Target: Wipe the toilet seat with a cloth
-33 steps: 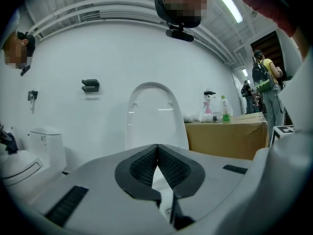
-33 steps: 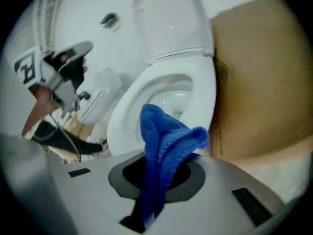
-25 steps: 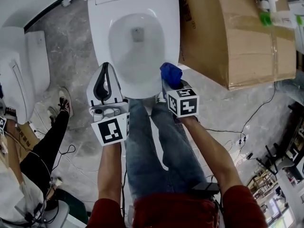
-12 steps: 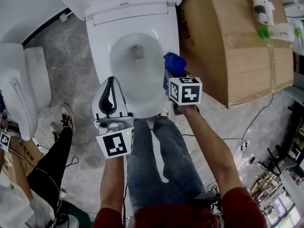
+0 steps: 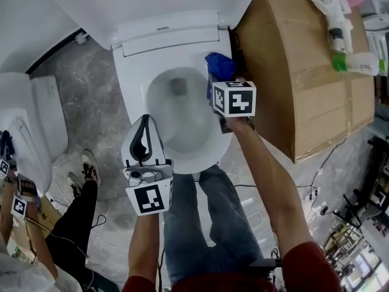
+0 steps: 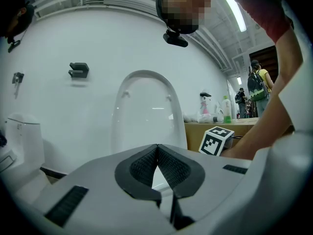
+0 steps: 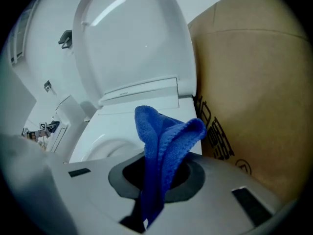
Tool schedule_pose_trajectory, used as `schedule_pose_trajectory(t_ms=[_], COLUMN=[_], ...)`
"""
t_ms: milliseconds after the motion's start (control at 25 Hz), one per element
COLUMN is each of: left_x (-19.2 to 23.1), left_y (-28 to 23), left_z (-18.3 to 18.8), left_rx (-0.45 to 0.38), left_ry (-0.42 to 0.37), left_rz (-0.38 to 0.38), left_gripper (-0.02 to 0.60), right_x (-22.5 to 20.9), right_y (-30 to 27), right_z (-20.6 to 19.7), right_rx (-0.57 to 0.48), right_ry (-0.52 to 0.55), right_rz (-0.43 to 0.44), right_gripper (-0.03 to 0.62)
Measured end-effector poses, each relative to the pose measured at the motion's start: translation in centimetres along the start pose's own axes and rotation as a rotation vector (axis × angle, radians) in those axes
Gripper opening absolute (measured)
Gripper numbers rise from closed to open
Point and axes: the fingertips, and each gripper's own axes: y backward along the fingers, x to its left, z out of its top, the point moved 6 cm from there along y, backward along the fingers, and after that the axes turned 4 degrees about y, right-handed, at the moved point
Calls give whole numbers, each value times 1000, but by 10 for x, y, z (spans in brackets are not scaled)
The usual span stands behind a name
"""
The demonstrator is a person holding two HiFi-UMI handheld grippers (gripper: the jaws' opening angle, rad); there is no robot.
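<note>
As the right gripper (image 7: 159, 182) grips the cloth (image 7: 164, 131), toilet (image 5: 130, 81) stands open

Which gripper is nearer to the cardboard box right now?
Right. The right gripper, shut on the blue cloth, is at the toilet seat's edge beside the cardboard box; the left gripper, shut and empty, is over the seat's opposite side.

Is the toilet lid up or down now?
Up. The lid stands upright behind the bowl, and the bowl's inside shows.
</note>
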Motion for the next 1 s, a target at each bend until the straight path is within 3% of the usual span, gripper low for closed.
schedule_pose_trajectory(t_ms=[280,520,880,1000], left_x=[11,26,52,62], left_y=[-10,-11,2,6], left_z=[-5,-5,0,1], left_rx=[13,12,6,-4], left_ry=[3,21,28,33], left_rz=[0,32,76,94], left_gripper=[16,15,15,15], right_x=[-16,-1,90,110], right_y=[-18,-27,-57,-63], right_z=[58,61,67,66], right_rx=[-34,-60,-40,-40], right_ry=[17,19,90,157], right_rz=[-44,-75,76,84], right_gripper=[58,58,58,58])
